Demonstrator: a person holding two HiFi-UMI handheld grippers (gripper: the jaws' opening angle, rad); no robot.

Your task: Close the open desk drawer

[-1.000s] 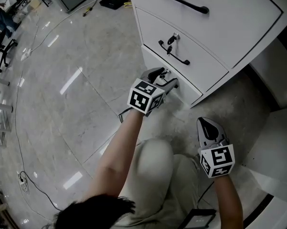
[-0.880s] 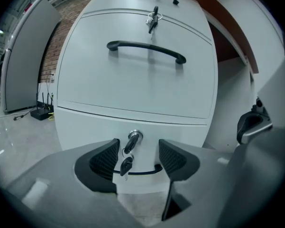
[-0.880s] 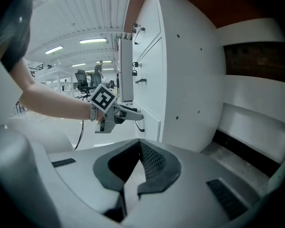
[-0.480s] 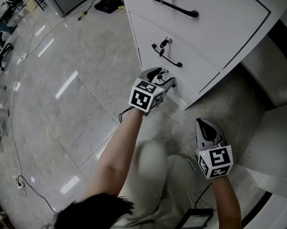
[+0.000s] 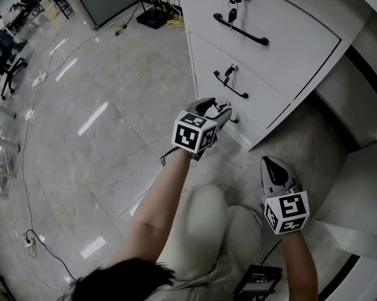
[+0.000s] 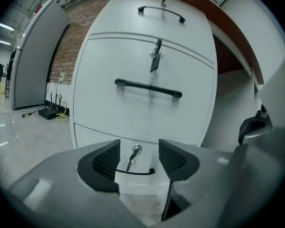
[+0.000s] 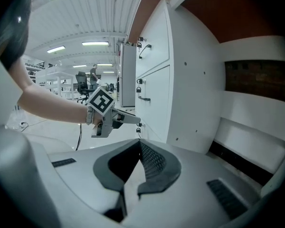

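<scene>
The job looks nearly done: the bottom drawer (image 5: 251, 130), lowest of 3 in the white desk pedestal and just above the floor (image 5: 81, 137), sits close to flush with the middle drawer (image 5: 251, 74) above it (whether a slim gap is left, I cannot tell). The left tongs (image 5: 223, 110) are released, their ribbed black pads spread either side of the drawer's thin dark handle (image 6: 135, 173) and the metal key (image 6: 133, 153) in its lock, at or just short of the front. What is left, by my reading, is a last nudge and pulling away. The right tongs (image 5: 275, 165) are clenched on nothing, low beside the pedestal. The fronts are smooth, matte and flat; the floor is glossy veined stone.
</scene>
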